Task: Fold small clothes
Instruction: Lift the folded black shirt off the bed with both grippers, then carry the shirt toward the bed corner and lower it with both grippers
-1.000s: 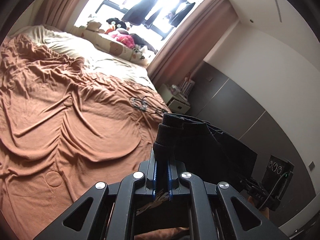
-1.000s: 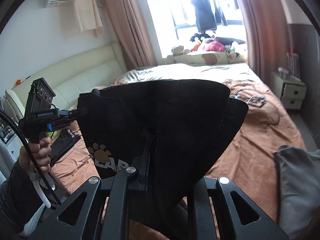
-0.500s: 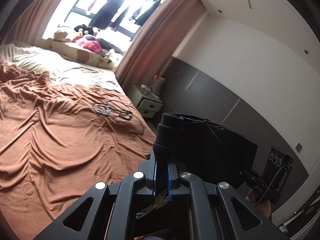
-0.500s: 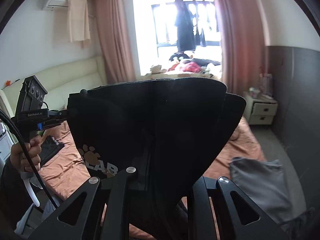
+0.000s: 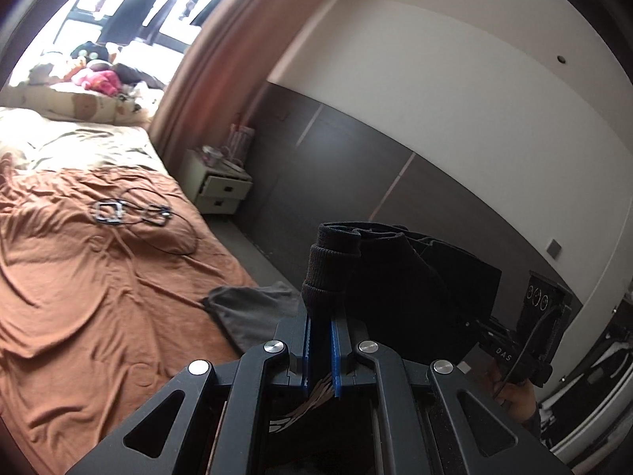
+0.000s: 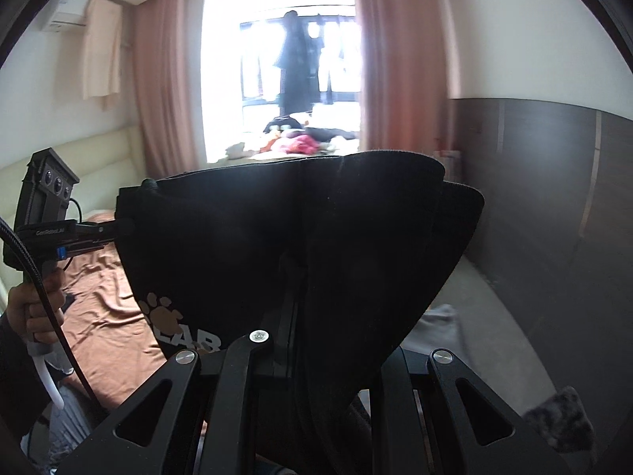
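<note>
A black garment with a tan paw print and pale letters hangs spread in the air between both grippers. In the right wrist view it fills the middle and hides most of my right gripper, which is shut on its lower edge. At the left of that view, my left gripper pinches the garment's upper corner, held by a hand. In the left wrist view, my left gripper is shut with its blue pads on the black garment's ribbed hem. My right gripper grips the far side.
A bed with a rumpled brown sheet lies at the left, with a grey garment at its edge and a cable with buckles. A white nightstand, curtains and a dark wall panel stand beyond.
Both grippers have risen and swung right with the black garment stretched between them. The bed has slid left and down in both views; wall and floor now show.
</note>
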Available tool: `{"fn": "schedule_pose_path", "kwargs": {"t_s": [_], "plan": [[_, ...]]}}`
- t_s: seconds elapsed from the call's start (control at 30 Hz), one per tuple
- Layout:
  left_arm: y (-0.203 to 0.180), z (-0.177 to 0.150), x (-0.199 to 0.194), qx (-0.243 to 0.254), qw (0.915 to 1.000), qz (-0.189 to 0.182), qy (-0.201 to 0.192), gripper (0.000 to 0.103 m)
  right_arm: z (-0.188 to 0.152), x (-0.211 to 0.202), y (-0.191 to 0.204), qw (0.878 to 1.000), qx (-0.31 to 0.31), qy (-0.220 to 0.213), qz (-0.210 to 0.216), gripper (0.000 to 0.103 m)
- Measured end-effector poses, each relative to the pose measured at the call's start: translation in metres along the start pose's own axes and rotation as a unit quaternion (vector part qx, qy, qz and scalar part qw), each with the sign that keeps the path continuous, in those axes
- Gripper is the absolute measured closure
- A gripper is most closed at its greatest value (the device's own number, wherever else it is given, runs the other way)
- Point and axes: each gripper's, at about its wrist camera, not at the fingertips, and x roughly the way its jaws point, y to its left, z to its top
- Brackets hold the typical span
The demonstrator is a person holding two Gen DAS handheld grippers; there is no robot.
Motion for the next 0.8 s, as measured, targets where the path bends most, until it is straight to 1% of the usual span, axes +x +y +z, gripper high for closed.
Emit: {"fn": "schedule_pose_path", "kwargs": {"t_s": [0.07,0.13,0.3,0.47,0.53,0.6,0.67,0.8], "plan": [[-0.011,0.001,0.017,0.006,0.9999,-0.014,0.008,0.095,-0.001,-0.007,0.000,1.000,0.005,0.002,-0.018,0.093],[-0.022,0.001,0.031,0.012,0.9996,-0.024,0.013,0.095,0.001,-0.006,0.011,0.999,0.007,0.002,-0.033,0.093],[-0.042,0.001,0.060,0.020,0.9989,-0.039,0.018,0.095,0.006,-0.023,0.031,0.998,0.014,-0.008,-0.068,0.093],[-0.060,-0.003,0.076,0.028,0.9978,-0.052,0.029,0.095,0.004,-0.017,0.049,0.996,0.017,-0.007,-0.089,0.093],[-0.063,-0.003,0.082,0.026,0.9975,-0.057,0.032,0.095,0.002,-0.014,0.046,0.996,0.021,-0.008,-0.091,0.093],[-0.061,-0.003,0.091,0.019,0.9972,-0.061,0.039,0.095,0.001,-0.009,0.052,0.995,0.027,-0.007,-0.094,0.093],[-0.061,-0.005,0.101,0.021,0.9971,-0.059,0.044,0.095,-0.001,-0.008,0.052,0.995,0.027,-0.007,-0.099,0.093],[-0.054,-0.008,0.118,0.017,0.9968,-0.055,0.055,0.095,-0.001,0.010,0.059,0.994,0.027,0.000,-0.106,0.093]]}}
